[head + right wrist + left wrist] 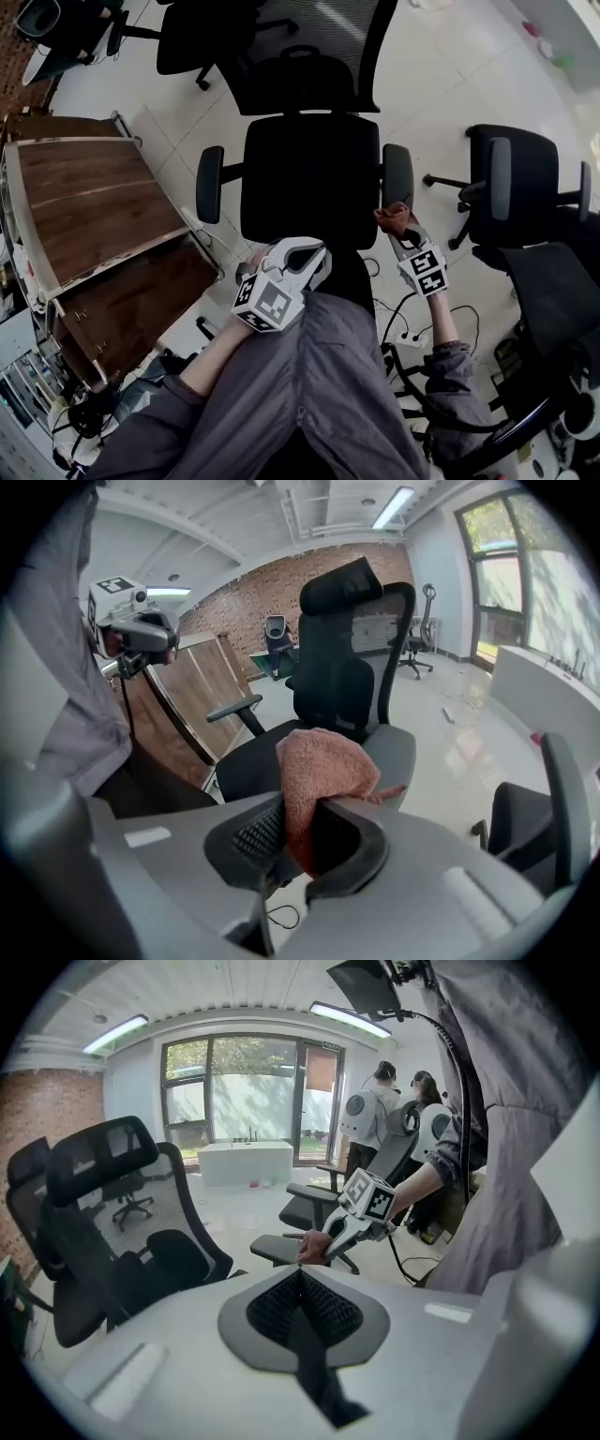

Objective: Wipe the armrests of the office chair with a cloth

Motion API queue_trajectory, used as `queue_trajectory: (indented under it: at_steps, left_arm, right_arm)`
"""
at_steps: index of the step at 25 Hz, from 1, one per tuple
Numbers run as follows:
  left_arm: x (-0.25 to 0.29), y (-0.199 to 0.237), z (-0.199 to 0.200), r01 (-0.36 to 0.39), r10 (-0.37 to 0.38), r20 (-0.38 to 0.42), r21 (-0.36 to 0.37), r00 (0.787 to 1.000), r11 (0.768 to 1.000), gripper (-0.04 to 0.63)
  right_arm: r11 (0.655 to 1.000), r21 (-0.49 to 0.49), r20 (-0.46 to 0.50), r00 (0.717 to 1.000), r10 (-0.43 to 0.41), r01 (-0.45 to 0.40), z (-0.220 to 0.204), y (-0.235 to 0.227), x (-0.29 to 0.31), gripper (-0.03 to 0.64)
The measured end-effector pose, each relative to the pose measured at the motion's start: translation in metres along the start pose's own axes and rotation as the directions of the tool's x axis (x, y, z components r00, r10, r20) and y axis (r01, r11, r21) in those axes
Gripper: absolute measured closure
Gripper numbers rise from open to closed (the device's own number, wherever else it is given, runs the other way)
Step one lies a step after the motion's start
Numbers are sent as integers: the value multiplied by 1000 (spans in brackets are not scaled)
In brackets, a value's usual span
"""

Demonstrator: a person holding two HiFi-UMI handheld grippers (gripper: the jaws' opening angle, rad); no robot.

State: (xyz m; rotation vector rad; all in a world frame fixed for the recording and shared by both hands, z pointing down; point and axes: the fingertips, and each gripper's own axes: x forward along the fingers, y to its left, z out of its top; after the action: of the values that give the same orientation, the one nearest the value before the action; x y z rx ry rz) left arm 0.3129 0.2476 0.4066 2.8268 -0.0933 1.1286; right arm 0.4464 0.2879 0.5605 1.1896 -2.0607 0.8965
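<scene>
While the left gripper point(302, 261) hangs close to the person's grey-sleeved body with its two jaws pressed together and nothing between them, the right gripper point(399, 231) reaches forward to the black office chair with a mesh back point(311, 173). Its jaws are clamped on a bunched salmon-pink terry cloth point(393, 217), which fills the gap between them in the right gripper view and bulges out above the fingertips. The cloth lies against the near end of the grey padded armrest point(397, 173) on the person's right side of the chair; in the left gripper view it sits on the tip of that pad. The matching armrest on the other side point(210, 184) is bare, well apart from both grippers. Beyond the closed left jaws, that view also takes in the right gripper's marker cube point(371, 1196) and the forearm behind it. A brown wooden table with a metal edge point(94, 202) stands to the left of the chair, and other black office chairs point(525, 187) stand to the right on the pale tiled floor point(441, 84).
</scene>
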Motion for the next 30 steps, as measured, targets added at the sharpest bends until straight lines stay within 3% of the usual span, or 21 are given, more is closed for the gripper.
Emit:
queue_trajectory:
  at_steps: [5,14,17,20,23,27,30]
  left_arm:
    - [13,-15,6,56,-56,-7,32,998,998,580]
    - [17,-19,7,54,-53,-28,41,998,998,580]
    - [17,-14,1,30,-29,-42,12,999,999,580]
    - [15,-10,-5,16,-17,-53,-20,998,1000,580]
    - [16,-6,-8,19,-22,-62,-56,998,998,580]
    - [30,-4,-9,44,-50,-61,-95,997,994,580]
    - [45,-5,-10,69,-75,-51,-113,996,991,580]
  right_arm:
    - [997,76,34,999,-2,-1,-17,-4,-17,572]
    - [994,-107,29,999,-21,24,45,-70,27,572]
    - [994,-108,45,999,-31,35,70,-107,45,572]
    - [998,-8,76,995,-68,69,79,-148,52,571]
    - [983,167,115,988,-100,80,65,-179,47,572]
    - [902,432,201,971,-130,31,33,-207,43,572]
    - [840,543,197,976,-99,-25,-9,-210,56,572]
